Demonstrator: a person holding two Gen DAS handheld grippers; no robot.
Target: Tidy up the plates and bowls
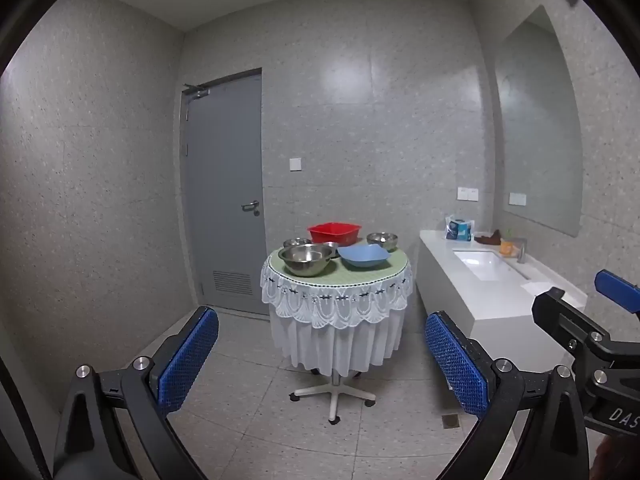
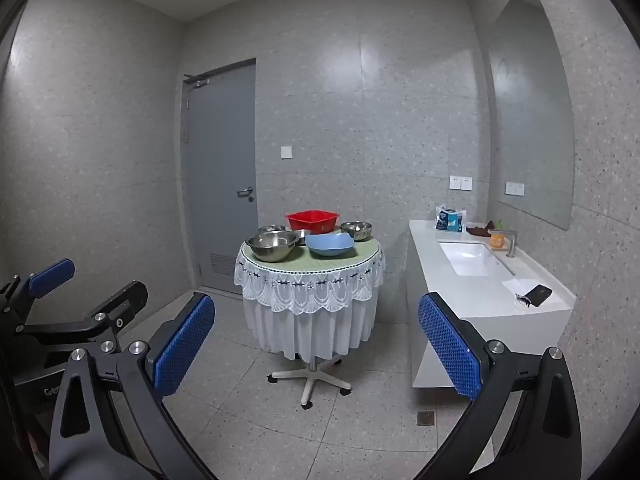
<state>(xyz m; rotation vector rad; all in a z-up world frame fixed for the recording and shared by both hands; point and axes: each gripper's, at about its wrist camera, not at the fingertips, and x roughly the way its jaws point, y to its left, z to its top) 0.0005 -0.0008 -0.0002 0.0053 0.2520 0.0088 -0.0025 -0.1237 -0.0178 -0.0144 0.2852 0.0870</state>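
Observation:
A small round table [image 1: 384, 274] [image 2: 362, 258] with a lace cloth stands some way ahead of both grippers. On it sit a large steel bowl [image 1: 306, 259] [image 2: 272, 245], a light blue plastic bowl [image 1: 363, 256] [image 2: 330, 245], a red square basin [image 1: 334, 233] [image 2: 312, 220] at the back, and smaller steel bowls [image 1: 382, 240] [image 2: 356, 231]. My left gripper [image 1: 322, 354] is open and empty, well short of the table. My right gripper [image 2: 316, 340] is likewise open and empty; the two grippers are side by side.
A white counter [image 1: 480, 284] [image 2: 440, 256] with a sink [image 2: 472, 262] and tap runs along the right wall, with a phone [image 2: 538, 295], tissue pack [image 2: 450, 219] and orange cup [image 2: 497, 240]. A grey door [image 1: 224, 192] is behind left. A floor drain [image 2: 425, 418] lies near right.

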